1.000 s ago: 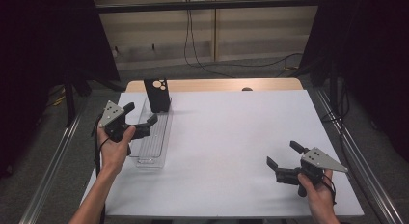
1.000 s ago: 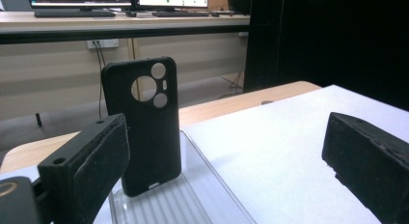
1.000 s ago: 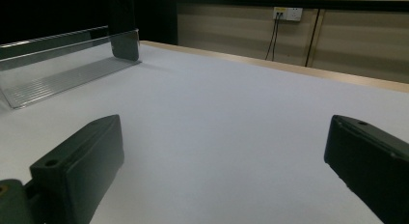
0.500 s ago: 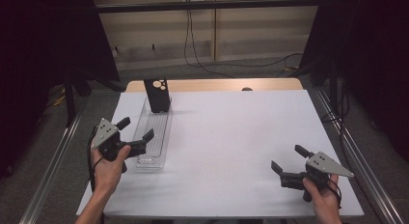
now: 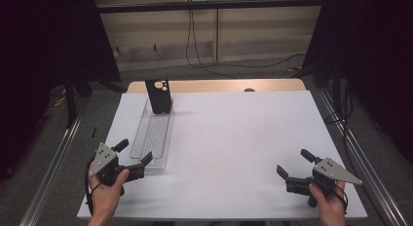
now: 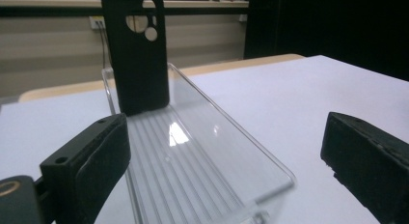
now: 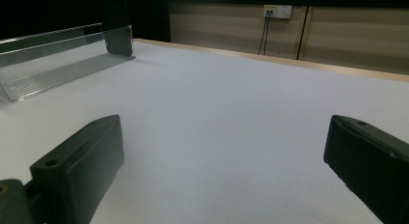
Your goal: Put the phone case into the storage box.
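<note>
Broadly, a white table (image 5: 234, 138) with a wooden strip along its far edge fills the scene, set on a grey floor between dark curtains at either side; a beige wall with a socket and hanging cables closes the back. A clear plastic tray (image 5: 155, 136) lies lengthwise near the table's left edge, and a black phone case (image 5: 159, 96) stands upright at the tray's far end (its camera cut-outs at the top). The left gripper (image 5: 134, 155) sits at the near left corner, jaws spread wide and empty, straddling the tray's near end in the left gripper view, where the phone case (image 6: 136, 52) rises beyond the ribbed tray (image 6: 193, 161). The right gripper (image 5: 294, 165) hovers near the near right corner, jaws wide and empty over bare table. Compared with a second ago, the left gripper has drawn back along the tray toward the near edge, and the right gripper has slipped slightly nearer the near edge too
</note>
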